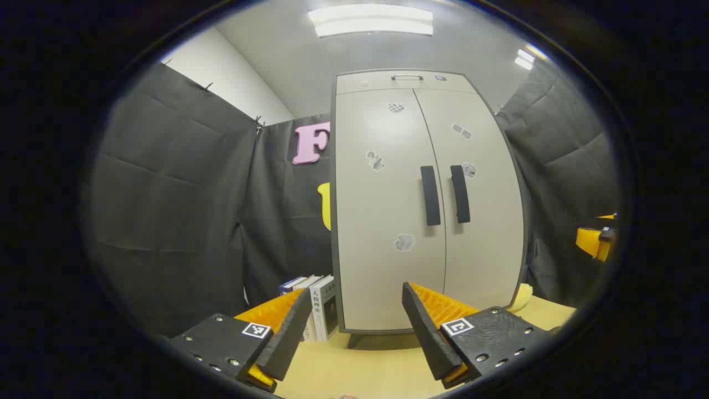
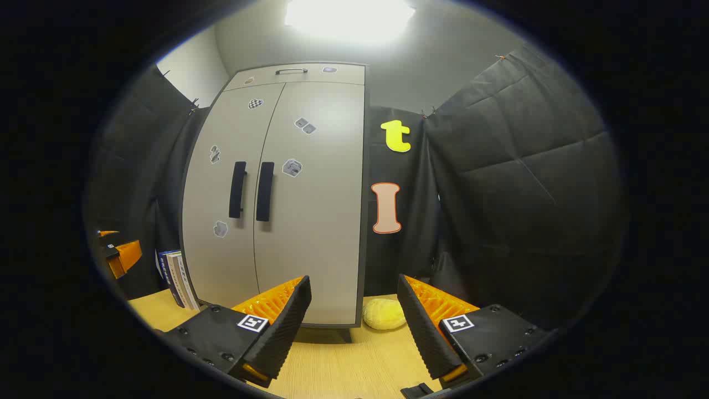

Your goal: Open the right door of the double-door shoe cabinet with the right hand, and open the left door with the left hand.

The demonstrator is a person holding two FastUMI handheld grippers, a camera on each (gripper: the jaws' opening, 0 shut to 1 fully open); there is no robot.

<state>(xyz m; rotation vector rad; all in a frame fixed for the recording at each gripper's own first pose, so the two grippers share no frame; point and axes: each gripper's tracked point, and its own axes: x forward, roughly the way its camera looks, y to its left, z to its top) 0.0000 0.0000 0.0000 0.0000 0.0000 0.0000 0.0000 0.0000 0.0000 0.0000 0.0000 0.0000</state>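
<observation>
So we had the shoe cabinet (image 1: 426,205) standing at the far end of the table (image 1: 360,371), both doors fully closed. The left door (image 1: 382,221) and right door (image 1: 482,221) met in the middle, with the left handle (image 1: 430,195) and right handle (image 1: 460,194) sitting upright just beside each other along the seam. Our left gripper (image 1: 354,327) hung back over the near part of the table with its jaws spread wide and nothing between them, well apart from the doors. Same deal with the right gripper (image 2: 354,321), jaws spread and empty, off toward the cabinet's right edge. There were some books (image 1: 318,310) standing up just left of the cabinet, and a yellow plush thing (image 2: 384,314) lay on the table by its right foot. A few small stickers (image 1: 405,242) dotted the doors.
</observation>
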